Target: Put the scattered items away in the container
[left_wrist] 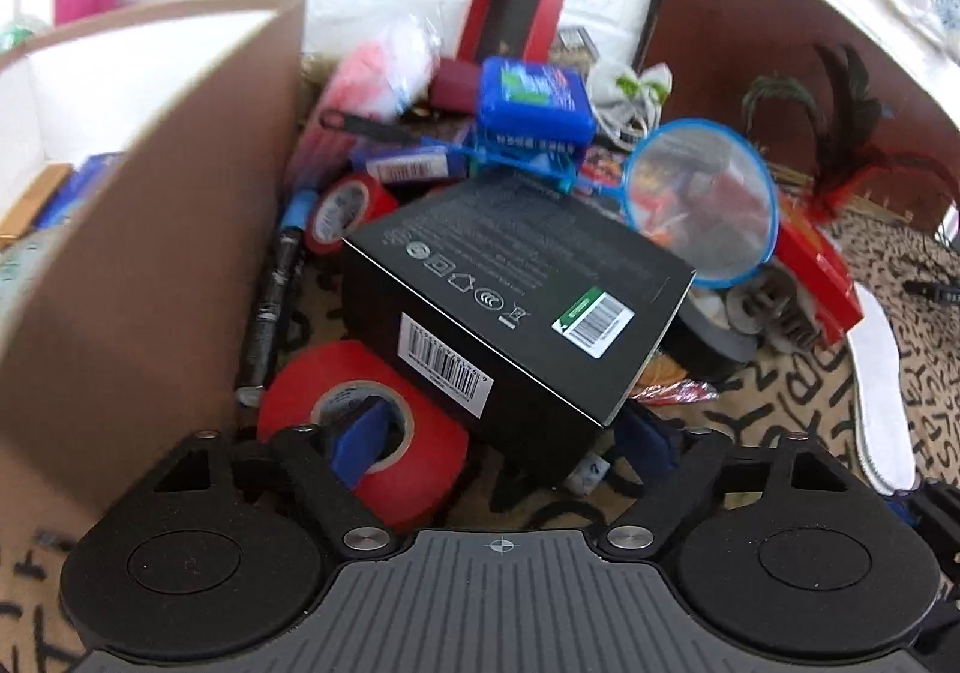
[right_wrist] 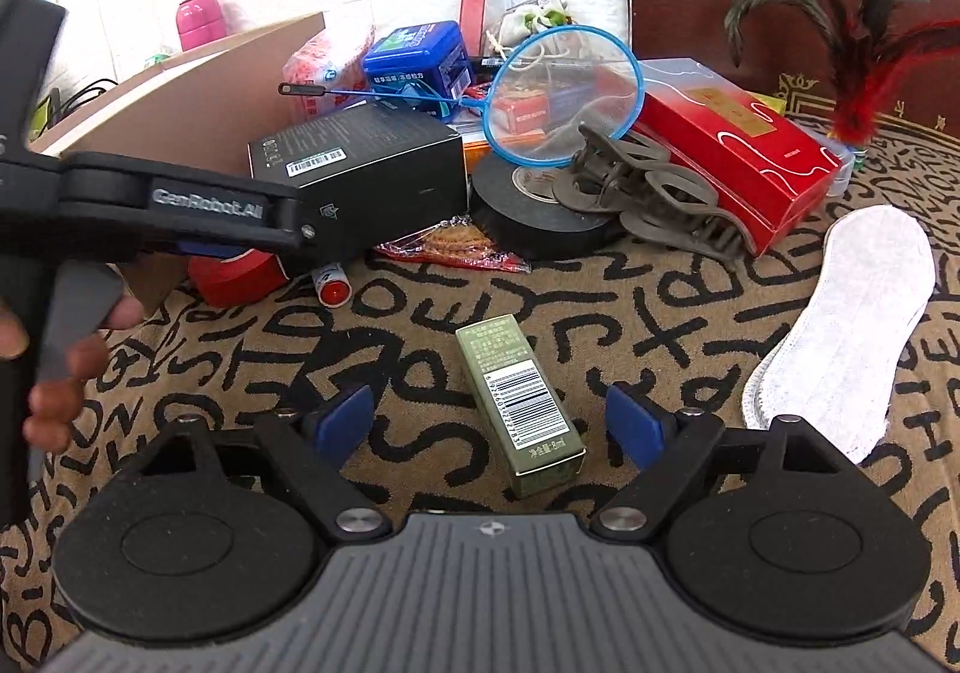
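Observation:
A tilted black carton (left_wrist: 516, 277) leans on a red tape roll (left_wrist: 420, 469) beside the cardboard container (left_wrist: 150, 193). My left gripper (left_wrist: 504, 433) is open and straddles the carton's near corner; I see neither blue pad pressing on it. From the right wrist view, a left finger (right_wrist: 282, 217) reaches the same carton (right_wrist: 366, 175). A small green box (right_wrist: 522, 403) with a barcode lies on the patterned cloth. It sits between the blue pads of my right gripper (right_wrist: 492, 421), which is open and clear of the box on both sides.
Behind the carton lies a pile: a blue net (right_wrist: 558, 90), blue tin (right_wrist: 420, 54), black tape roll (right_wrist: 528, 217), grey hair clips (right_wrist: 660, 193), red box (right_wrist: 732, 156). A white insole (right_wrist: 852, 325) lies right, a feather shuttlecock (right_wrist: 858, 90) behind it. A hand (right_wrist: 60, 361) holds the left tool.

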### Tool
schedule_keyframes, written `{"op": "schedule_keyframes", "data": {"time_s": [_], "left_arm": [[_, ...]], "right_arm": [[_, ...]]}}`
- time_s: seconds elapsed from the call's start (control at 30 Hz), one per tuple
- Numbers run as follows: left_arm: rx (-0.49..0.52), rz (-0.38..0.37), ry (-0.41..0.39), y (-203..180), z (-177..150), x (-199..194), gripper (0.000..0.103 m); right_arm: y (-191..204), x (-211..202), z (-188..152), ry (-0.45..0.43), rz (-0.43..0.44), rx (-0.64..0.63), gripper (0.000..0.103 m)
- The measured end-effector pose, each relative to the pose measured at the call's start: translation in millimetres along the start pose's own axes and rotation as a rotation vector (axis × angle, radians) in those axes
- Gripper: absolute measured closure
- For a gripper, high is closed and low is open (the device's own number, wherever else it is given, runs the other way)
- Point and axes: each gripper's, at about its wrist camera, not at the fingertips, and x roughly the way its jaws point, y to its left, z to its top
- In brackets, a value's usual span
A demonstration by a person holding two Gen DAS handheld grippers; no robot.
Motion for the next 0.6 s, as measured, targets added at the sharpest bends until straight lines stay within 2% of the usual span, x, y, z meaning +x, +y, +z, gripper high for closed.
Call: {"op": "schedule_keyframes", "data": {"time_s": [0.07, 0.13, 0.27, 0.3, 0.4, 0.5, 0.57, 0.6], "left_arm": [[0.039, 0.026, 0.012, -6, -1, -2, 0.027], [0.055, 0.029, 0.017, -7, -5, -9, 0.041], [0.001, -0.050, 0.051, 0, -17, -30, 0.062], [0.010, -0.068, 0.066, -2, -22, -35, 0.057], [0.055, -0.099, 0.085, -13, -36, -49, 0.058], [0.025, -0.170, 0.117, -16, -49, -62, 0.055], [-0.015, -0.194, 0.103, -15, -54, -76, 0.045], [-0.035, -0.196, 0.078, -13, -55, -85, 0.036]], "right_arm": [[0, 0, 0, 0.002, -0.001, 0.001, 0.016], [-1, -1, 0, 0.003, -0.002, 0.006, 0.016], [-2, -5, -1, 0.004, -0.006, 0.017, 0.016], [-2, -7, -1, 0.003, -0.007, 0.019, 0.016], [-2, -14, -2, -0.008, -0.013, 0.024, 0.016], [0, -24, -2, -0.024, -0.022, 0.019, 0.016], [2, -32, -2, -0.037, -0.022, 0.011, 0.016], [3, -35, -2, -0.043, -0.020, 0.005, 0.017]]}}
